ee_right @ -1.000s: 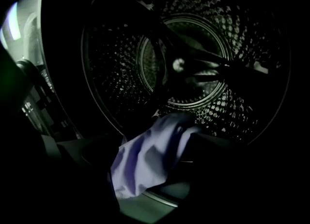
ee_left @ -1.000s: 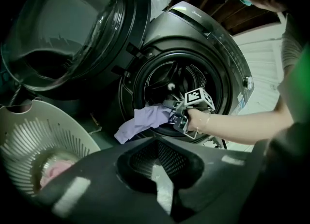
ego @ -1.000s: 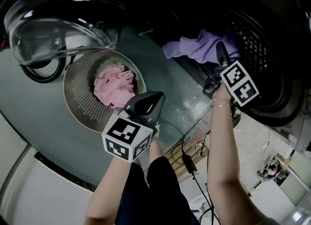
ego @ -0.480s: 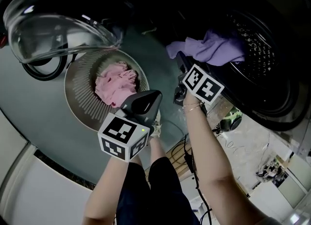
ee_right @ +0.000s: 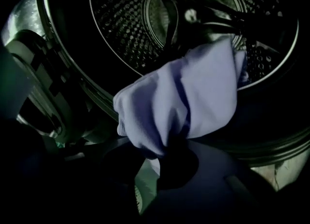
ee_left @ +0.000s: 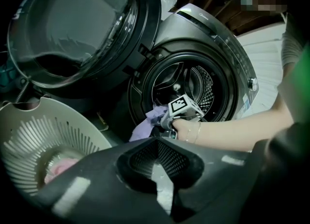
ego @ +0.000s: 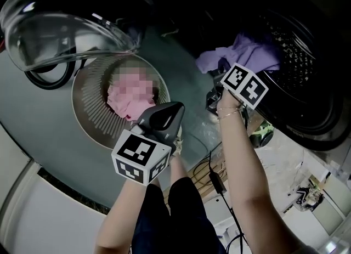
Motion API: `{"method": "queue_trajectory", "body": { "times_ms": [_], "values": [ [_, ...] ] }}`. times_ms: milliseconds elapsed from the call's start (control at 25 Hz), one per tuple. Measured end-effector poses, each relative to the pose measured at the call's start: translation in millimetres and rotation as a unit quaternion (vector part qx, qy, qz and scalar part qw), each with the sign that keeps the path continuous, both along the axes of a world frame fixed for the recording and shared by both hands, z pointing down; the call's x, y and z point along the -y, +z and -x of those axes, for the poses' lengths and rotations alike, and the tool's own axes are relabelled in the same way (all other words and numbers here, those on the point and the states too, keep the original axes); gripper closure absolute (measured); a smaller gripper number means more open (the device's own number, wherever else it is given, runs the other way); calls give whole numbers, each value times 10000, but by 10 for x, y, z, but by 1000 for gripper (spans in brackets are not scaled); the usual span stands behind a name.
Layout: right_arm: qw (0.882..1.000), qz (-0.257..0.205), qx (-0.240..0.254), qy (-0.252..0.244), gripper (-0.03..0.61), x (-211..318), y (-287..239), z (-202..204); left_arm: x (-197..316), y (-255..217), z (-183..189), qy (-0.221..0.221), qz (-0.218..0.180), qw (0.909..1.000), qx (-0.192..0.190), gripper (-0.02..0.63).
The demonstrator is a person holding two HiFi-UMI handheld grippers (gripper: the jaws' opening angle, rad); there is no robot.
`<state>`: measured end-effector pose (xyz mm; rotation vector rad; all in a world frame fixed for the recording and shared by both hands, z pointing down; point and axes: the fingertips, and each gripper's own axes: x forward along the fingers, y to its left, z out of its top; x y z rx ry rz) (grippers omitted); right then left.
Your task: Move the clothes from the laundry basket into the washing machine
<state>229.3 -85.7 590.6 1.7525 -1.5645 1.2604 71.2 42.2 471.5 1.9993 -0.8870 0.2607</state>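
Two garments to mind. Clamps right gripper (ee_right: 167, 145) on purple garment (ee_right: 193, 97) at washing machine (ee_left: 232, 58) drum mouth, cloth draped over rim. Holds left gripper (ee_left: 160, 167), jaws together and empty, near laundry basket (ego: 88, 116) with pink garment (ego: 123, 103) inside. Risks cloth slipping back out if released short.

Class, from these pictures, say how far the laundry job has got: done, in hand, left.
Done: nothing seen lying loose in the drum. In hand: the right gripper is shut on the purple cloth at the drum's mouth. To do: the pink cloth in the basket; the left gripper is shut, empty.
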Motion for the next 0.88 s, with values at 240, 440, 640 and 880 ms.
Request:
{"method": "queue_trajectory", "body": {
  "times_ms": [240,440,640,880],
  "values": [
    [9940,-825,-697,-189,511,150,-639,-229,-29,-55,-34,29,23,10000,-6,604],
    [9828,-1284,-1325,57,511,490,-953,-648,-3,-113,-53,90,-32,10000,30,604],
    [9577,-2063,-1973,358,512,858,-1409,-1010,23,-162,-97,153,-72,9998,-38,604],
    [9577,-2191,-1808,453,392,1040,-1476,-1104,50,-197,-153,216,-107,9996,-144,604]
  ]
}}
